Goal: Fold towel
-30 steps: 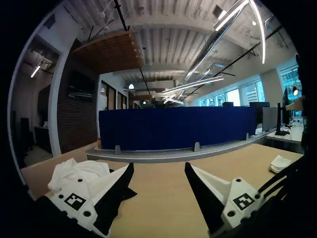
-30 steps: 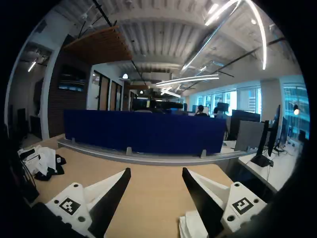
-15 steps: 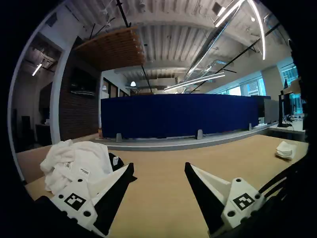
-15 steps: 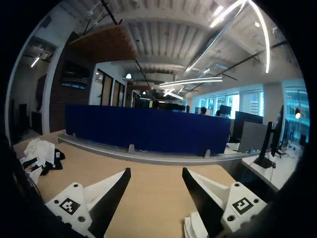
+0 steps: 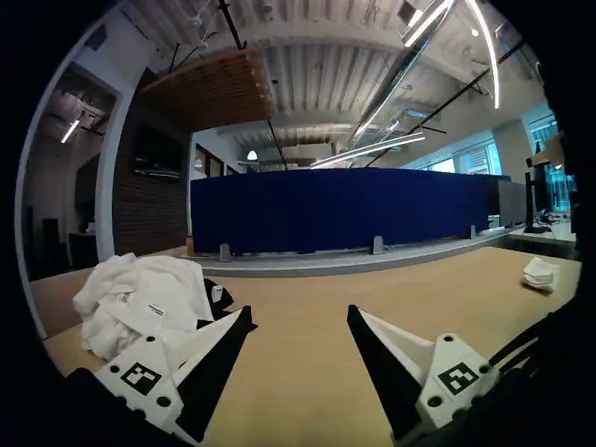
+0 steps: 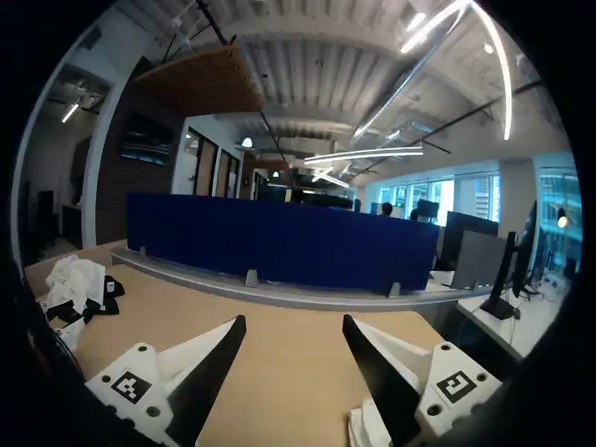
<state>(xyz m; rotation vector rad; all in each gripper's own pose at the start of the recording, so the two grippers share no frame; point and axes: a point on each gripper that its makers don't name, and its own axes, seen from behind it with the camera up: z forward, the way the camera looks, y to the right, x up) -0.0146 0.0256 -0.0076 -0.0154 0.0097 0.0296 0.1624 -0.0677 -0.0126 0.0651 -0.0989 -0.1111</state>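
Left gripper view looks low across a wooden table (image 5: 313,294), with the left gripper (image 5: 298,308) hovering just above the surface, its two fingers spread wide and nothing between them. A crumpled white towel (image 5: 141,298) lies in a heap on the table just beyond the left finger, with a dark cloth (image 5: 217,295) poking out from under its near edge. Far off to the right, a small folded white cloth (image 5: 541,273) sits near the table's edge. A blue partition (image 5: 335,208) runs along the back of the table. In the right gripper view, the right gripper (image 6: 293,318) is likewise held open and empty over the table (image 6: 290,350). The small folded white cloth (image 6: 356,426) lies just beside its right finger, while the crumpled white towel (image 6: 74,283) rests well apart at the far left. A monitor (image 6: 514,257) stands on a neighbouring desk.
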